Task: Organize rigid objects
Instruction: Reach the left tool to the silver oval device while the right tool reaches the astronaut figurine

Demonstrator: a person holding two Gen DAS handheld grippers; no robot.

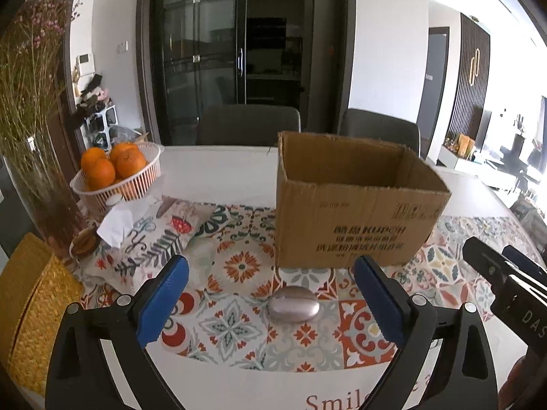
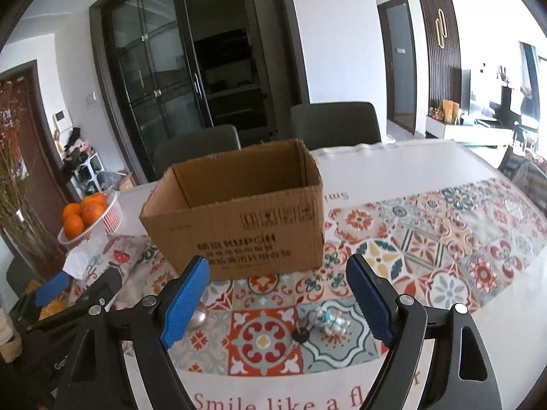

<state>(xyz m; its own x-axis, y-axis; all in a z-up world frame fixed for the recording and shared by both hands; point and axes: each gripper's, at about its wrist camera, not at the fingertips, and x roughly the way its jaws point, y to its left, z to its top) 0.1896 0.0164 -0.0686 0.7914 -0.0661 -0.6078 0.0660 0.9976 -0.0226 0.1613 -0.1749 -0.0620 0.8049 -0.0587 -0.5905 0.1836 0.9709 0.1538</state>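
Open cardboard box (image 1: 355, 218) mid-table (image 2: 393, 171). Silver egg-shaped object (image 1: 294, 308) between wide-open left gripper (image 1: 271, 294) jaws, untouched. Small figurine (image 2: 330, 321) between open right gripper (image 2: 277, 299) jaws, untouched.

On the cardboard box (image 2: 239, 212) I can make out "KUPCH" printed in dark letters, with lines of Chinese characters beside and under it that I cannot read. On the tablecloth (image 2: 444, 307), along its near white edge, red script says "Smile like a fl", then my gripper hides the rest.
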